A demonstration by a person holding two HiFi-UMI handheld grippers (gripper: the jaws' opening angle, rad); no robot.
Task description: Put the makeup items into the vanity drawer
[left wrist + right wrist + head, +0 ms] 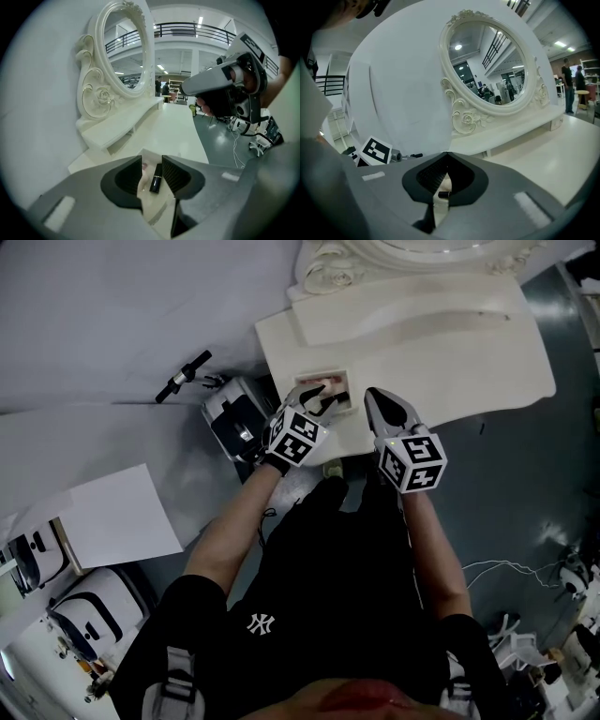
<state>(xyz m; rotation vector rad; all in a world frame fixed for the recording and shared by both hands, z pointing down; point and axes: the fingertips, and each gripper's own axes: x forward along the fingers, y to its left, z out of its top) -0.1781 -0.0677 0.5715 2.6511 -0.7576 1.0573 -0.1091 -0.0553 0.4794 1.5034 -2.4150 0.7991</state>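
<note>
The white vanity's small drawer (pixel 341 381) stands open at the front edge of the tabletop. A black lipstick (pixel 155 178) lies inside it, beside a pinkish item (pixel 144 165). My left gripper (pixel 314 399) hovers just over the drawer, its jaws a little apart with the lipstick showing in the gap below them (pixel 152 159); it looks open and not gripping. My right gripper (pixel 389 413) sits over the tabletop right of the drawer, its jaw tips meeting (pixel 447 155) with nothing held. The lipstick (pixel 444 194) shows faintly under them.
An oval mirror (pixel 487 61) in a carved white frame rises at the back of the vanity, with a raised shelf (pixel 412 320) below it. Equipment cases (pixel 234 418) and a white sheet (pixel 117 517) lie on the floor to the left. Cables run at the right.
</note>
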